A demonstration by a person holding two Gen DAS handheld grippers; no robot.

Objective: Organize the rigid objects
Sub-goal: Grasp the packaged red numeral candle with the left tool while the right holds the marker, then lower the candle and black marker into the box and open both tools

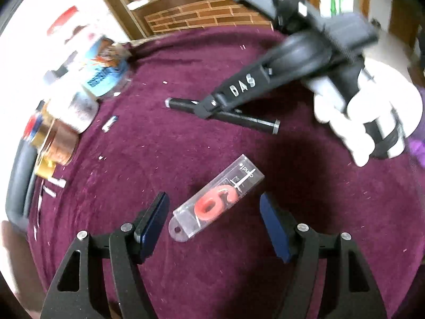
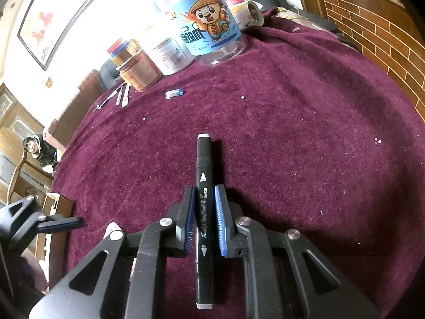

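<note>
From the left wrist view, we see our left gripper (image 1: 212, 226) standing open over the maroon cloth (image 1: 159, 143), its pads apart on either side of a clear case (image 1: 216, 200) holding a red figure six, not touching it. Beyond the case the cloth lies bare up to the black marker (image 1: 247, 118), which the right gripper (image 1: 209, 111), held in a white-gloved hand (image 1: 372, 117), clamps. From the right wrist view, we see the jaws pressed shut on the marker, its far end lying on the cloth. Wide open cloth stretches beyond the marker to the far edge, where a clear jar with a blue cartoon label (image 2: 209, 26), a white tub (image 2: 167, 50) and an amber-filled jar (image 2: 140, 71) cluster.
</note>
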